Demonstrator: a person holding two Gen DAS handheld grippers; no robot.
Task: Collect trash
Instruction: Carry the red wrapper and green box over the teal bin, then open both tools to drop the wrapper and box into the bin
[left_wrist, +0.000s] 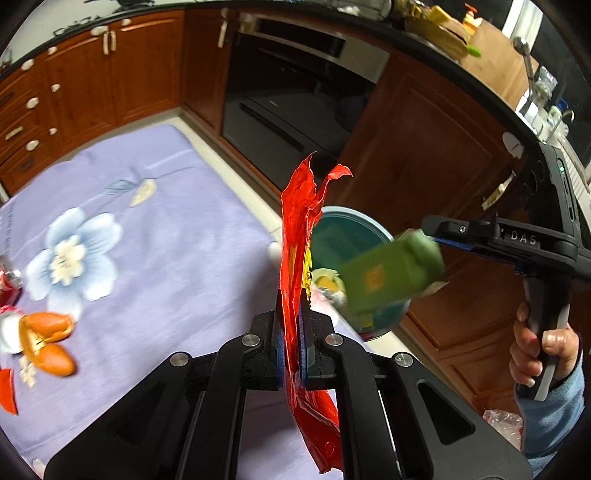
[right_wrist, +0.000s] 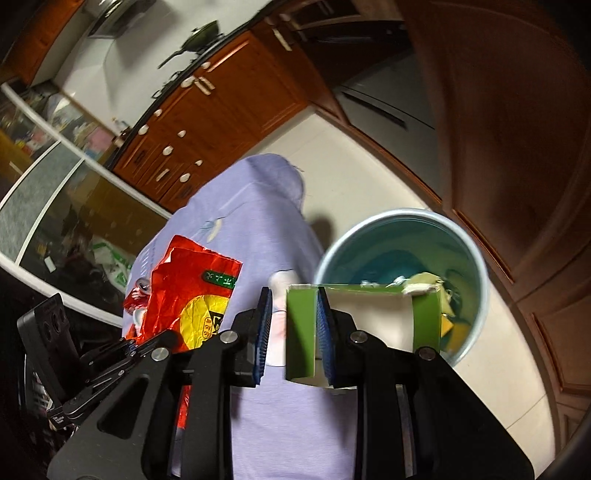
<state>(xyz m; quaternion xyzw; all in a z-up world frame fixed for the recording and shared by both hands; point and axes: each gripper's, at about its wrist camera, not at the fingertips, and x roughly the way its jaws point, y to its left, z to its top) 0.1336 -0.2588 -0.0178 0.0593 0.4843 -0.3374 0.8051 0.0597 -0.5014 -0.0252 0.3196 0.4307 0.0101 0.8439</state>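
My left gripper (left_wrist: 291, 325) is shut on a red crumpled snack wrapper (left_wrist: 299, 236), held upright above the lilac floral cloth (left_wrist: 166, 229). The wrapper also shows in the right wrist view (right_wrist: 192, 291). My right gripper (right_wrist: 293, 328) is open, with a green carton (right_wrist: 354, 325) hanging against its right finger, just left of the blue trash bin (right_wrist: 469, 258). In the left wrist view the blurred green carton (left_wrist: 391, 273) is over the bin (left_wrist: 354, 221), at the tip of the right gripper (left_wrist: 439, 236). The bin holds some yellow and pale scraps.
Orange peel pieces (left_wrist: 48, 343), a red can (left_wrist: 7, 280) and red scraps (left_wrist: 7, 387) lie on the cloth at the left. Brown cabinets (left_wrist: 424, 147) and an oven (left_wrist: 295, 110) stand behind the bin. A clear plastic bag (left_wrist: 502, 424) lies on the floor.
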